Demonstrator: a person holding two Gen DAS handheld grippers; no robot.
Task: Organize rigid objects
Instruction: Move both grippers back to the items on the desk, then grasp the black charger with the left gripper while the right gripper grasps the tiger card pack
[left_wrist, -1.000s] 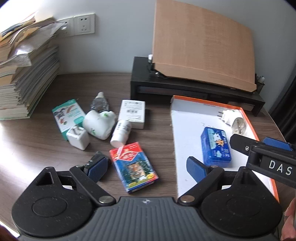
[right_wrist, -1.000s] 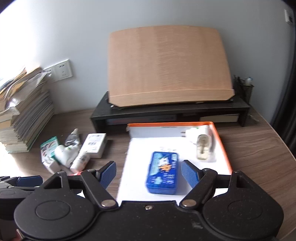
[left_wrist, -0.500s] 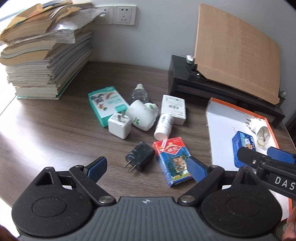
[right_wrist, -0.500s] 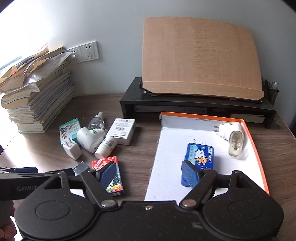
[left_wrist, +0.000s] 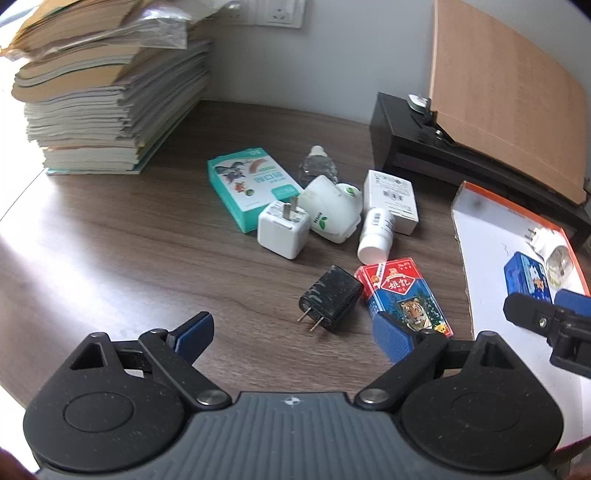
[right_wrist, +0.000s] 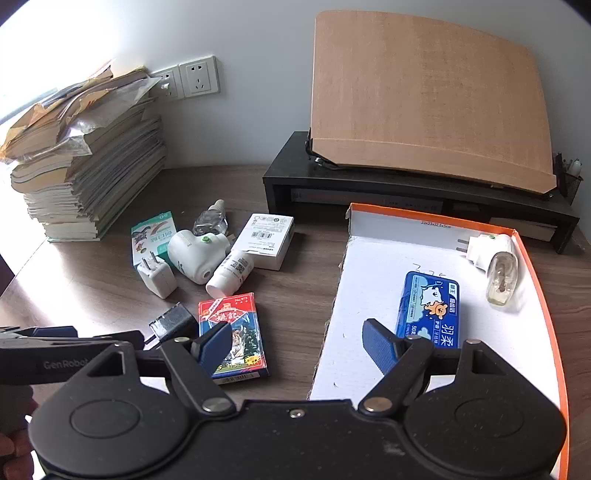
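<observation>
Loose items lie on the wooden table: a black charger (left_wrist: 330, 302), a red-blue card box (left_wrist: 404, 295), a white charger (left_wrist: 282, 230), a white plug-in device (left_wrist: 330, 212), a white bottle (left_wrist: 376, 238), a white box (left_wrist: 391, 201), a teal box (left_wrist: 249, 182). An orange-edged white tray (right_wrist: 373, 280) holds a blue tin (right_wrist: 430, 308) and a white plug with vial (right_wrist: 491, 258). My left gripper (left_wrist: 295, 334) is open and empty, just short of the black charger. My right gripper (right_wrist: 297, 343) is open and empty above the tray's left edge.
A tall stack of books and papers (left_wrist: 107, 92) stands at the back left. A black monitor riser (right_wrist: 406, 188) with a tilted wooden board (right_wrist: 424, 96) stands behind the tray. Wall sockets (right_wrist: 197, 77) are on the back wall.
Both grippers have pulled back and swung left. The left one now faces the loose items and the book stack; the right one has left the blue tin in the tray.
</observation>
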